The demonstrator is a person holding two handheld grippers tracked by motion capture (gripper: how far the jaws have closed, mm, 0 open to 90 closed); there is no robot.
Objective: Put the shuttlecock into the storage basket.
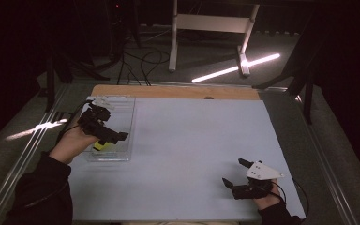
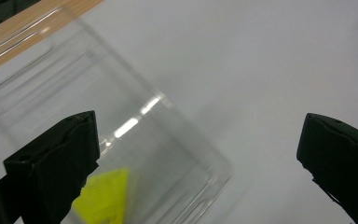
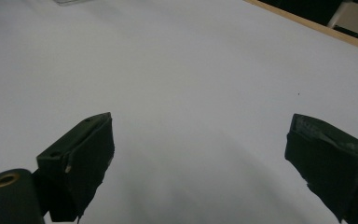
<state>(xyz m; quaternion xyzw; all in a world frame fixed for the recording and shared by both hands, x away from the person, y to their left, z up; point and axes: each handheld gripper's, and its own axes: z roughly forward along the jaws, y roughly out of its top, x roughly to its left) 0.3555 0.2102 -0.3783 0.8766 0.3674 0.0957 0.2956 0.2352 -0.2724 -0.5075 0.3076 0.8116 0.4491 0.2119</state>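
Note:
A clear plastic tray [image 1: 122,105] lies at the left side of the white table top [image 1: 192,140]. A small yellow piece [image 1: 102,146] sits in its near end, also seen as the yellow piece [image 2: 105,198] inside the clear tray [image 2: 135,140] in the left gripper view. My left gripper [image 1: 115,137] hovers over the tray's near end, open, its jaws wide apart with nothing between them [image 2: 198,158]. My right gripper [image 1: 234,172] is open above bare table near the front right, and its jaws [image 3: 198,158] hold nothing.
A wooden strip [image 1: 168,91] runs along the table's far edge. Beyond it stands a white frame [image 1: 211,28] on the floor, with cables and a bright light bar [image 1: 236,68]. Metal rails [image 1: 28,140] flank the table's left side.

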